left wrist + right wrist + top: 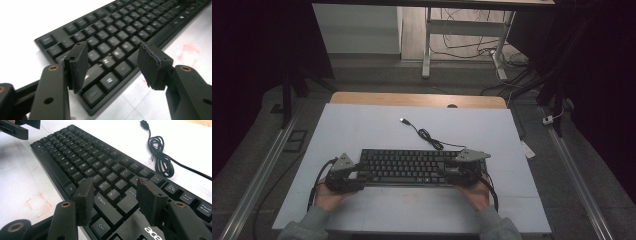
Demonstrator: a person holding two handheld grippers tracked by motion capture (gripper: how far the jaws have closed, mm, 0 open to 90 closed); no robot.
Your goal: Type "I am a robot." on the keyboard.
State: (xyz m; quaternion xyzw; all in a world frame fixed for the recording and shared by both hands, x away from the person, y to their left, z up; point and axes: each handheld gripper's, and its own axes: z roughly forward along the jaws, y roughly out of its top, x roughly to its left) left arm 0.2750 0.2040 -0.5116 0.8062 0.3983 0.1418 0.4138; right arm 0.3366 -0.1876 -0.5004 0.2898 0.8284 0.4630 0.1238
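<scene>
On the white-covered desk (362, 125) the black plastic keyboard (404, 166) is flanked at its ends. The left hand-held gripper (112, 66) is held apart above the keys, nothing clamped; likewise the right hand-held gripper (113, 200). A key may be pressed, or the coiled black cable (160, 157) snagged.

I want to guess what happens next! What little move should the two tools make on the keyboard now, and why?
Probably ease both tools back. The left tool and right tool hang open over the ends of the keyboard, gripping nothing, and it lies flat on the white tabletop.
</scene>
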